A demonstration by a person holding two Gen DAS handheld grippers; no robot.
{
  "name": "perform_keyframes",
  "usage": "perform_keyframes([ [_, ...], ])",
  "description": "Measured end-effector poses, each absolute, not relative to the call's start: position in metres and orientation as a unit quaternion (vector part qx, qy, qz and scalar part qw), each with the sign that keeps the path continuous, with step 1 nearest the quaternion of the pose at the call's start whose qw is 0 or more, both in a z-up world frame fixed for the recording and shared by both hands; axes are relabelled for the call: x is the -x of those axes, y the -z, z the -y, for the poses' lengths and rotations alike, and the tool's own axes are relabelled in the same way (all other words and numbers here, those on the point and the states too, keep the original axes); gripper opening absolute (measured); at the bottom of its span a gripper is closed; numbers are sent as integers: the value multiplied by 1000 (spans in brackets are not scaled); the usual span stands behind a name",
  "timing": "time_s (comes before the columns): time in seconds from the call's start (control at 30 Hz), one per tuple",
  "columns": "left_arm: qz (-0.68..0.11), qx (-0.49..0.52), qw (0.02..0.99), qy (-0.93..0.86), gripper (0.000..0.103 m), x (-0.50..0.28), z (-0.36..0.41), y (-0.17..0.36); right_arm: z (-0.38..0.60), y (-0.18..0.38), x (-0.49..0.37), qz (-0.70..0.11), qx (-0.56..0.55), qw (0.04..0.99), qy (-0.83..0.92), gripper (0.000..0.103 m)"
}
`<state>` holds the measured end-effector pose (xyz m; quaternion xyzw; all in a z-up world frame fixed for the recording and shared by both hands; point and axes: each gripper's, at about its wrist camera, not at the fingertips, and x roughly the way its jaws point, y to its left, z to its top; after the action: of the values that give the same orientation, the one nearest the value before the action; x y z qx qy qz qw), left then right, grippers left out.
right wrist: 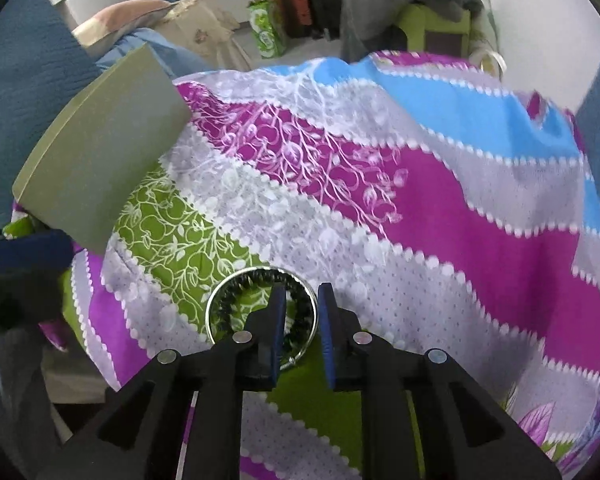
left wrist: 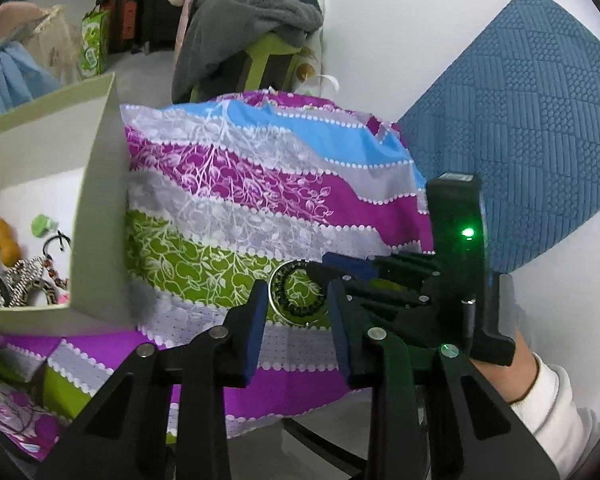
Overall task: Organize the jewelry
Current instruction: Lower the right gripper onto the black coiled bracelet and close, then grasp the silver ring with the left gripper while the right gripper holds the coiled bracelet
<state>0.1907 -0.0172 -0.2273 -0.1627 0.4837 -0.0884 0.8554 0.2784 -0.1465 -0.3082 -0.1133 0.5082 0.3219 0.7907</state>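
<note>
The cloth (right wrist: 380, 208) ahead of the fingers runs in wavy bands of magenta, lilac-grey, sky blue and lime green, edged with white scallops and printed with white leafy vines. Between the blue fingertips (right wrist: 278, 320) lies a silver bangle (right wrist: 216, 300) ringed inside with black beads. Left of the fingers stands a pale olive-grey box (left wrist: 96, 200) with a white interior.

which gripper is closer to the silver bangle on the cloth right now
Right. The right gripper has its fingers astride the silver bangle rim; the left gripper hangs short of it.
</note>
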Motion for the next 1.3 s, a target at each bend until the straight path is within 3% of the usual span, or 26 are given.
perform_keyframes([
  [0.3, -507, 180, 840, 76, 26, -193, 10, 251, 131, 313, -268, -481, 182, 786, -343, 14],
  [0.4, -513, 181, 836, 73, 26, -195, 10, 258, 125, 315, -259, -458, 230, 790, -337, 8],
  [0.83, -526, 165, 831, 73, 26, -212, 21, 279, 157, 293, -274, -474, 110, 812, -323, 7],
  [1.3, -527, 69, 844, 71, 26, -235, 48, 295, 188, 303, -286, -499, 123, 827, -229, 7],
])
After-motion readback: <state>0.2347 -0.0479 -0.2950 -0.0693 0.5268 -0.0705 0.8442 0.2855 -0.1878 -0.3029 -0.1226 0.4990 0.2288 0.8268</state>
